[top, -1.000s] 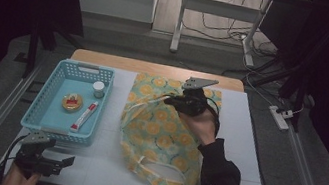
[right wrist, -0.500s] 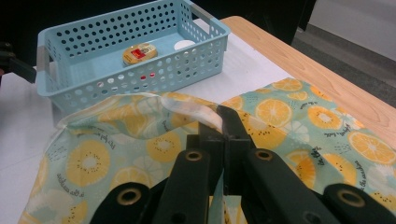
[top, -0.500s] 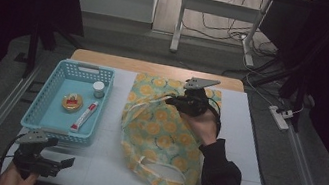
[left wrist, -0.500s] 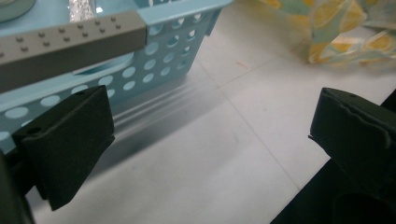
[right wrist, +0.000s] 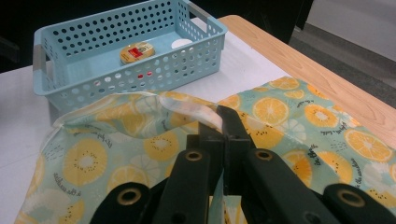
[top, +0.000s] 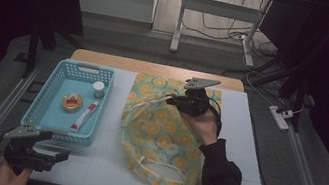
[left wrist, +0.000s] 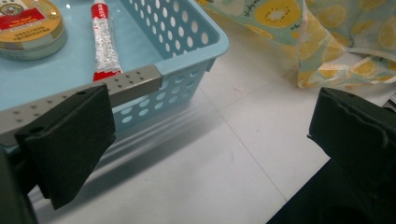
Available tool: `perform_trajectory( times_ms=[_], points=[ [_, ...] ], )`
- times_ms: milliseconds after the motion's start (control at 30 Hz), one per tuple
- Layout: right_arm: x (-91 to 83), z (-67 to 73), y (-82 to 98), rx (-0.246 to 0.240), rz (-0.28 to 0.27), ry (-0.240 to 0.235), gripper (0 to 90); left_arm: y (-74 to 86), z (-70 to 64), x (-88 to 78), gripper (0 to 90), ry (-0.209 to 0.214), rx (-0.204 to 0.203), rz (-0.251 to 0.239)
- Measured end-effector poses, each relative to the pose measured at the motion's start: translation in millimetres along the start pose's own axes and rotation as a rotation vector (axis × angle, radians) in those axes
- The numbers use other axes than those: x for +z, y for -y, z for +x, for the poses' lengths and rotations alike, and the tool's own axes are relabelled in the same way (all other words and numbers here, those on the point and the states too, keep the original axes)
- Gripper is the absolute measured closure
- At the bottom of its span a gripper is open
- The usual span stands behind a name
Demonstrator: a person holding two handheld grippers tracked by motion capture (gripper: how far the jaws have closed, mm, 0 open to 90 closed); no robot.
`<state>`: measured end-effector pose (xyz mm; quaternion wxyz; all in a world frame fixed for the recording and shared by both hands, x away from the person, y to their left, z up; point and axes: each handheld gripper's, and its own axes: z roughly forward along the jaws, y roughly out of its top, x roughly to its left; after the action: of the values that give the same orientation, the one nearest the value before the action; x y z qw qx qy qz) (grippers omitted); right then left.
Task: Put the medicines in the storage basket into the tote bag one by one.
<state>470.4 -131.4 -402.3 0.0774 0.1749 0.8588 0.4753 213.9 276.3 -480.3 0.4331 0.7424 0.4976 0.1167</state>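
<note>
- Here the right gripper [top: 174, 101] pinches the citrus-print bag [top: 160, 137] by its upper edge (jaws pressed together on the fabric).
- Left gripper [top: 53, 155] hovers spread wide at the counter's [top: 246, 136] near-left corner, beside the blue basket [top: 50, 98].

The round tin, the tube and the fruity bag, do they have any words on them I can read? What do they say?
Round tin: a red label with pale print, too blurred to read.
Red and white tube: a few marks near its top, too small to read.
Fruit-print bag: short dark writing beside the orange slices, too small and slanted to read.
So there are no words I can quote for sure.
</note>
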Motion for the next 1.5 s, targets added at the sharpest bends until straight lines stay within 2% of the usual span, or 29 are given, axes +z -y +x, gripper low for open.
perform_trajectory(
  times_ms=[233,400,467,700,867,1100,1200,1333,1500],
  points=[
    [-0.9,-1.1,0.3,0.001,-0.001,0.001,89.9,-16.6,3.9,-0.7,0.9,-0.003,0.020,-0.003],
    [-1.4,-0.8,0.0,-0.002,-0.003,0.001,89.9,-25.2,8.0,4.0,0.8,-0.011,0.034,0.012],
    [-1.6,-0.8,0.0,-0.002,-0.003,0.001,89.9,-27.9,9.9,5.3,1.4,-0.012,0.030,0.025],
    [-1.6,-1.0,0.0,0.002,-0.003,0.004,89.9,-37.2,18.8,8.1,1.3,-0.002,0.009,0.014],
    [-1.6,-1.1,0.1,0.004,-0.003,0.007,89.9,-43.7,26.6,12.1,1.2,-0.013,0.004,0.012],
    [-1.6,-1.1,0.1,0.004,-0.003,0.008,89.9,-56.3,35.9,18.4,0.0,0.010,0.004,0.013],
    [-1.3,-0.4,-0.1,0.003,-0.004,0.008,89.9,-63.3,38.9,22.0,0.0,-0.017,0.017,0.032],
    [-2.2,0.2,-0.8,0.000,-0.006,0.009,89.9,-72.0,43.2,26.2,0.0,-0.039,0.008,0.046],
    [-3.5,0.0,-1.3,-0.002,-0.009,0.010,89.9,-79.4,49.3,33.2,0.0,-0.089,0.003,0.069]
  ],
)
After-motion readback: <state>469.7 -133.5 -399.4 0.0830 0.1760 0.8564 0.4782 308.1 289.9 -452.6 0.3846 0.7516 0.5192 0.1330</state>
